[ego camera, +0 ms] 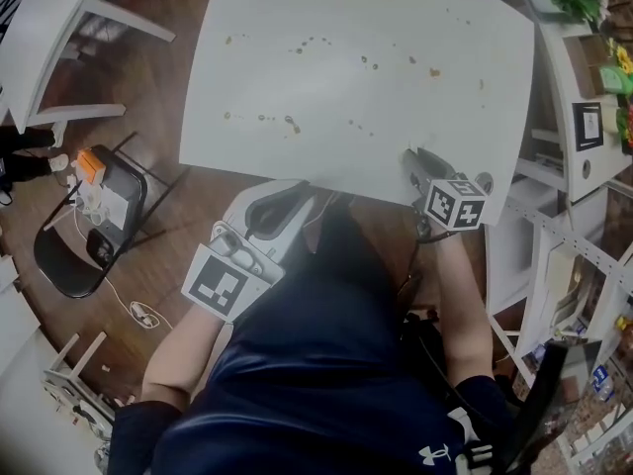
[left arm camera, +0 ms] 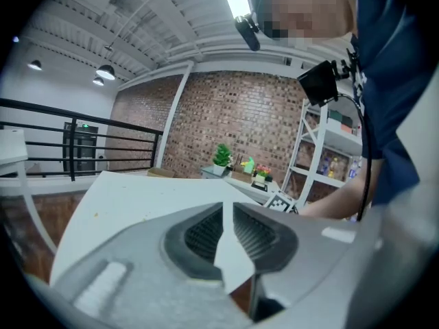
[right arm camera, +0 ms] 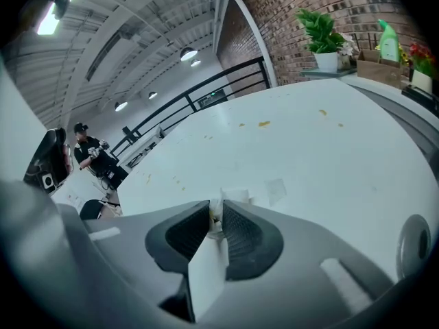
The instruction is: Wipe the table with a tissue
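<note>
Wiping looks barely begun. The right gripper (right arm camera: 217, 211) is clamped on a small crumpled tissue (right arm camera: 232, 196) at the counter's (ego camera: 396, 117) near edge. The left gripper (left arm camera: 227, 210), jaws together and empty, hangs just off that edge. The next move is probably to press the tissue flat and sweep it towards the brown spots (ego camera: 291, 124).

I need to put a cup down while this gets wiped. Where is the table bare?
Nothing stands on the table. Cleanest is the near middle, between the brown spots and the right gripper with its tissue. Spots dot the far half; the near right corner is taken.
</note>
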